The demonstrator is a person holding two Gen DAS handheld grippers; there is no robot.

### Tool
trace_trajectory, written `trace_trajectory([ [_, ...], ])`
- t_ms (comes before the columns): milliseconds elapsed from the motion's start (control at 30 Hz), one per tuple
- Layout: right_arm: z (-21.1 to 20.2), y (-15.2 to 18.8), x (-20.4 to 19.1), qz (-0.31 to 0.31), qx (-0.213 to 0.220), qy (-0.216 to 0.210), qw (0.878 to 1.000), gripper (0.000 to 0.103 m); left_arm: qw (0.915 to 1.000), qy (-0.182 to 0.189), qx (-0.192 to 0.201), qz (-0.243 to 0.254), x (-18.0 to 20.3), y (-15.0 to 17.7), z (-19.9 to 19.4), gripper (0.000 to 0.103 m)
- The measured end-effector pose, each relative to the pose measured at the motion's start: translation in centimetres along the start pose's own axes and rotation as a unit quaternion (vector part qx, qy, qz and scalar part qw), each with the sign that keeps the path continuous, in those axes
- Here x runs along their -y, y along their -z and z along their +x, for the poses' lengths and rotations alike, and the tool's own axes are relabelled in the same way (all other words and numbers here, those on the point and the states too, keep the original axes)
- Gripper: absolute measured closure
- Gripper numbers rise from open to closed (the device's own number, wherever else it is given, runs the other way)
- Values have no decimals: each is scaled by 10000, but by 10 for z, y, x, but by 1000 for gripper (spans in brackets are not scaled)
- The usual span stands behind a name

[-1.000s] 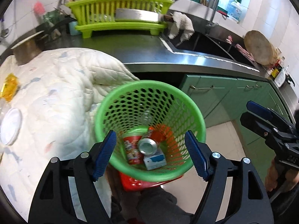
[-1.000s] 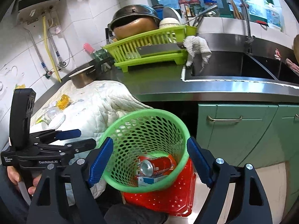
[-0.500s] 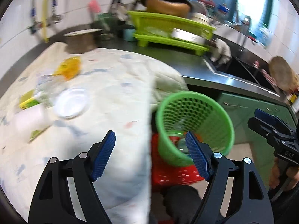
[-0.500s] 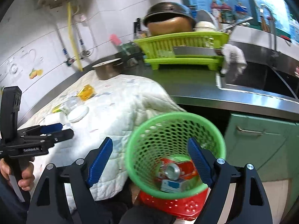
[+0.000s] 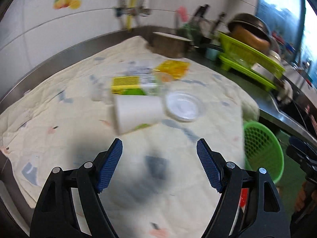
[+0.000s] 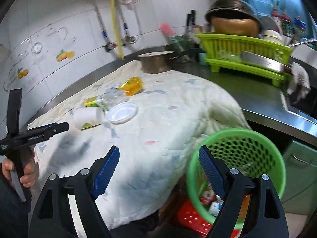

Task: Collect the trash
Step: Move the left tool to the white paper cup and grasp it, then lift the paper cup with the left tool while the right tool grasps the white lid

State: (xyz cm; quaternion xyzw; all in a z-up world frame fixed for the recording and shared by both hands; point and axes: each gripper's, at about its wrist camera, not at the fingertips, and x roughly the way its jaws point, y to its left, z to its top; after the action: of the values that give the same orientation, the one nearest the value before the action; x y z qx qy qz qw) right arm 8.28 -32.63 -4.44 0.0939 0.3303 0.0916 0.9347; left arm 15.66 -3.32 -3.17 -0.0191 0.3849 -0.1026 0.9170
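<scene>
A white paper cup (image 5: pixel 136 113) lies on its side on the quilted cloth (image 5: pixel 59 107), with a yellow-green carton (image 5: pixel 132 85), a clear plastic lid (image 5: pixel 183 107), a yellow wrapper (image 5: pixel 172 69) and crumpled clear plastic (image 5: pixel 136 69) near it. My left gripper (image 5: pixel 159 166) is open and empty, just short of the cup. The green mesh bin (image 6: pixel 237 158) holds cans and cartons. My right gripper (image 6: pixel 158 170) is open and empty beside the bin's rim. The cup (image 6: pixel 87 117), lid (image 6: pixel 122 112), carton (image 6: pixel 92 101) and wrapper (image 6: pixel 131 85) also show in the right wrist view.
A steel pot (image 6: pixel 156 62) stands at the cloth's far edge. A green dish rack (image 6: pixel 243 55) with a pan and cleaver sits on the steel counter, the sink beyond it. A red basket (image 6: pixel 194 220) sits under the bin. Green cabinets are at right.
Both grippers swung left, away from the bin and over the cloth. The left gripper now faces the trash on the cloth; the bin has shifted to the right edge.
</scene>
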Motion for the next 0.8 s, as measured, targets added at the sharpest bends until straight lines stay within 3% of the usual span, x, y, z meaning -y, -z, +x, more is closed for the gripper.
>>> trace_trajectory([
  [233,35,-10,-28,-159,-215,-199,9994,24,9986,266,-41,-447,-45,-11,30,32],
  [400,57,-17,-40,-285,-307,-240,9988,24,9983,433,-112,-368,-50,-18,53,40],
  [633,86,-31,-50,-330,-425,-333,9980,24,9967,708,-181,-343,-53,-24,75,42],
  [700,97,-37,-52,-332,-456,-320,9979,24,9956,859,-181,-342,-54,-24,78,59],
  [800,112,-45,-52,-329,-466,-321,9979,29,9943,998,-198,-305,-51,-23,82,73],
])
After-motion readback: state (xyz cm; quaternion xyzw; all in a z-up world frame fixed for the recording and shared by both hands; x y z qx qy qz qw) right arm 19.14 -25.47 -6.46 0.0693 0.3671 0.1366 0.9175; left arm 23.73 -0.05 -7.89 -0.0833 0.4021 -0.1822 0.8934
